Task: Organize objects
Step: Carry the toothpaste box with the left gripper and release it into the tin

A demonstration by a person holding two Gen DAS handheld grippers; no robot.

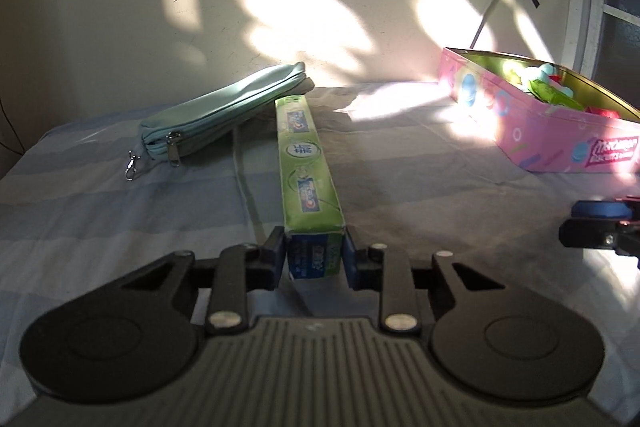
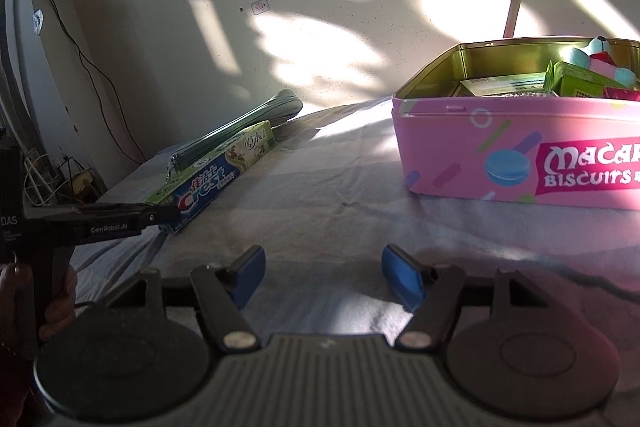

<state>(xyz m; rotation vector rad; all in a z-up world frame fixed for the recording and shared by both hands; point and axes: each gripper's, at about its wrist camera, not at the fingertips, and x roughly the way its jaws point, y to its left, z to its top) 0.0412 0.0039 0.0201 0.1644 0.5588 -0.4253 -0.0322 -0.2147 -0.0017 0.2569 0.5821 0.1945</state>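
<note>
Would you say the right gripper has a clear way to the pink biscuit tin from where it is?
Probably yes: the right gripper is open and empty, with only bare bedsheet between it and the pink biscuit tin ahead to its right.

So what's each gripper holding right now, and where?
The left gripper clamps the long green toothpaste box at its near end. The right gripper holds nothing.

Glossy cardboard toothpaste box (image 1: pixel 306 151), cloth sheet (image 1: pixel 120 211)

A home bedroom, a bed under a pale striped sheet (image 1: pixel 120 211) pushed against a plain painted wall (image 1: pixel 120 7), window sunlight patched across it, loose cables (image 2: pixel 60 27) trailing down the corner, a window frame (image 1: pixel 580 7) at the side
</note>
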